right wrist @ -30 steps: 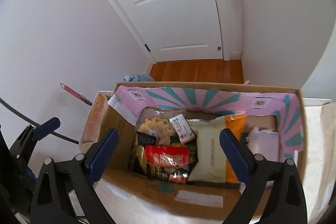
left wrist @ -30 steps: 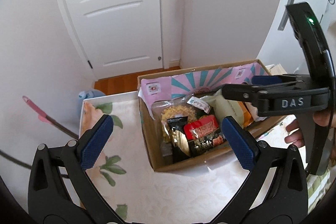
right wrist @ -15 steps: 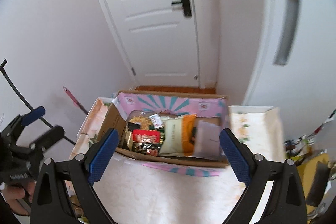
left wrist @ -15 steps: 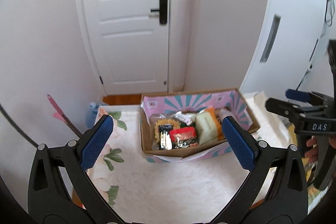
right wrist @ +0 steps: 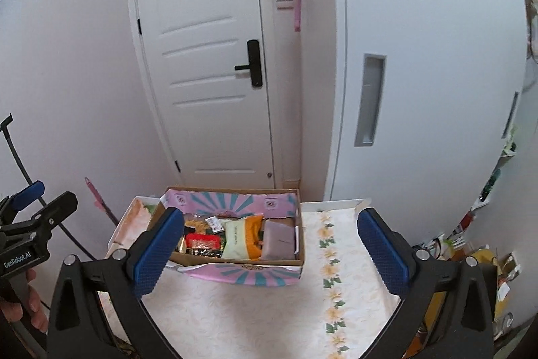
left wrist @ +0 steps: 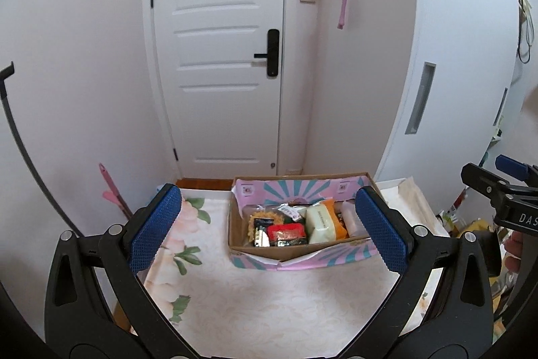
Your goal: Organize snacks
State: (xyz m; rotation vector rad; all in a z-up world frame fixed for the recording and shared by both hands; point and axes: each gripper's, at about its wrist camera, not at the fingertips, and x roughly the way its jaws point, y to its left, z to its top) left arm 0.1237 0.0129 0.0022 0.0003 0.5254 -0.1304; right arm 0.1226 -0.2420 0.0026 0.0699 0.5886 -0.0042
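An open cardboard box [left wrist: 296, 253] with pink and teal flaps stands at the far side of a small table [left wrist: 269, 301]; it also shows in the right wrist view [right wrist: 242, 271]. Inside lie several snack packs: a red pack [left wrist: 287, 229], a pale green pack [left wrist: 321, 222], an orange pack [right wrist: 254, 236], a yellow noodle pack [left wrist: 260, 219] and a grey-mauve pack [right wrist: 279, 239]. My left gripper [left wrist: 269, 229] is open and empty, held back from the box. My right gripper [right wrist: 270, 249] is open and empty, also held back.
The table has a flowered cloth [right wrist: 333, 275]. A white door [left wrist: 222, 56] and walls stand behind it. A pink-handled tool [left wrist: 112, 187] leans at the left wall. Cluttered items [right wrist: 484, 258] lie to the right of the table.
Both grippers have pulled back and up from the box, which now looks small and far. Both stay open and empty.
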